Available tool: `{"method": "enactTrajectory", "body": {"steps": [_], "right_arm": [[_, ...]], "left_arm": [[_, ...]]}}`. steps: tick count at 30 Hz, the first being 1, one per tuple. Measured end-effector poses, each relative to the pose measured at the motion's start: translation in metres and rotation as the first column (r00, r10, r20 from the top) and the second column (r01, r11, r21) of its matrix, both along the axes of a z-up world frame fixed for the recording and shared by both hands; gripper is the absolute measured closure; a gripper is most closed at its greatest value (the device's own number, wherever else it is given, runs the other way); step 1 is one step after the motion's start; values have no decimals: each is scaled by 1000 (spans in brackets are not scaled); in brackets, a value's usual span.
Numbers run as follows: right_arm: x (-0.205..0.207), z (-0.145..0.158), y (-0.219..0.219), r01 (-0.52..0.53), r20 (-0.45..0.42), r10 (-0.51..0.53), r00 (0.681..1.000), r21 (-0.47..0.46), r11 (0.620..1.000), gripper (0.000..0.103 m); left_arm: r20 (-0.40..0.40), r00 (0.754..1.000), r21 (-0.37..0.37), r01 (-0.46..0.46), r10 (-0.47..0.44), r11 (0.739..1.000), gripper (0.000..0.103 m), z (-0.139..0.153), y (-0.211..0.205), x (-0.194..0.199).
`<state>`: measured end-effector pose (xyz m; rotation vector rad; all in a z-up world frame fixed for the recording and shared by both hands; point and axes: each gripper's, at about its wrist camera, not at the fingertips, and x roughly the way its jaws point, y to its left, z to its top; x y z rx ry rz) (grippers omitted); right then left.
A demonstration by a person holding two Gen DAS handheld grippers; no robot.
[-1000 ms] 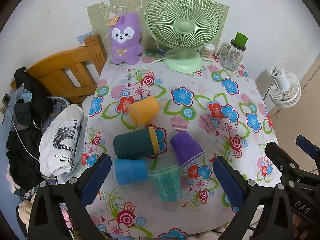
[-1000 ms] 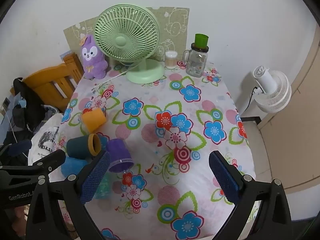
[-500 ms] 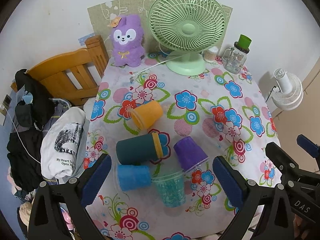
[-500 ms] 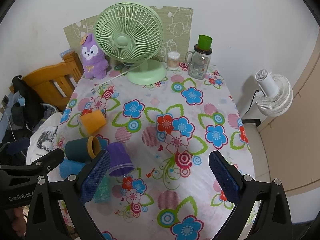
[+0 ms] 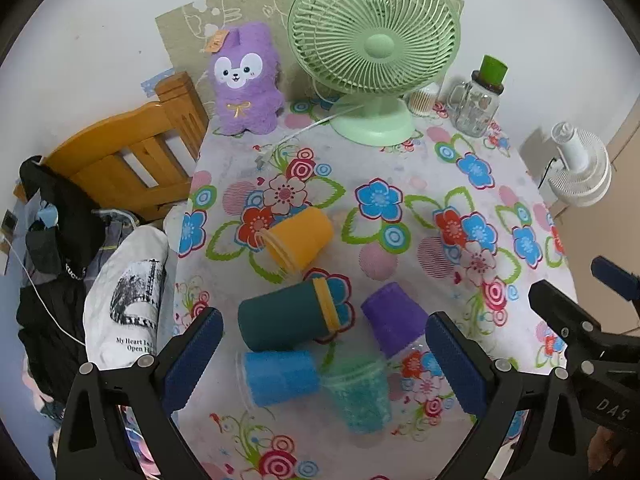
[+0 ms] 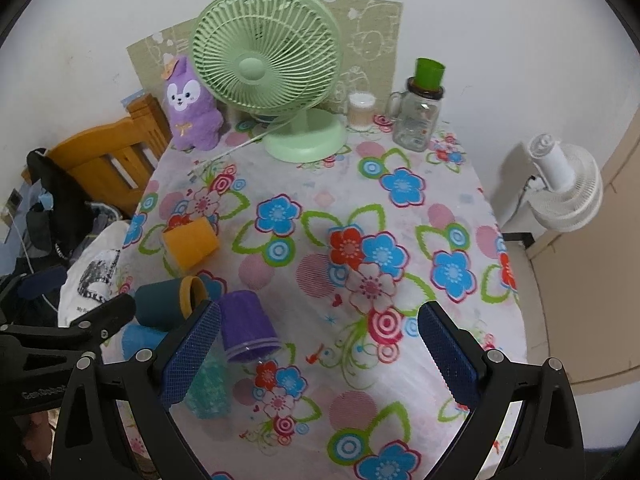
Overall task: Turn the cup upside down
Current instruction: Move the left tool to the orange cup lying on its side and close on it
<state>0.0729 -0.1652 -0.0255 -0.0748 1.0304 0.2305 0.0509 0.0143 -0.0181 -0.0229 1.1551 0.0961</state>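
Several cups lie on their sides on the flowered tablecloth (image 5: 400, 160): an orange cup (image 5: 298, 238), a dark teal cup with a yellow rim (image 5: 286, 316), a blue cup (image 5: 280, 376), a clear teal cup (image 5: 360, 396) and a purple cup (image 5: 394, 320). My left gripper (image 5: 324, 364) is open and empty above the blue and teal cups. My right gripper (image 6: 318, 354) is open and empty above the near table; the purple cup (image 6: 246, 330) lies by its left finger.
A green fan (image 5: 374, 44), a purple plush (image 5: 244, 84), a glass jar with a green lid (image 5: 478, 100) and a small container (image 6: 361, 111) stand at the back. A wooden chair (image 5: 124, 156) and clothes (image 5: 60, 264) are left. A white fan (image 6: 560, 184) is right.
Both grippers have moved forward and lower toward the table, so the cups and the fan look larger. No cup has moved; both grippers stay open.
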Motion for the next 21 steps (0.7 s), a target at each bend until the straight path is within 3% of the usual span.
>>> {"method": "enactTrajectory", "body": {"steps": [9, 21], "right_arm": [[38, -24, 28, -45, -37, 46, 998, 29, 999, 2], [78, -59, 55, -57, -88, 61, 994, 40, 998, 2]], "left_arm": [[-58, 998, 40, 22, -20, 999, 1, -32, 25, 31], [-116, 988, 21, 104, -101, 994, 1, -72, 44, 76]]}}
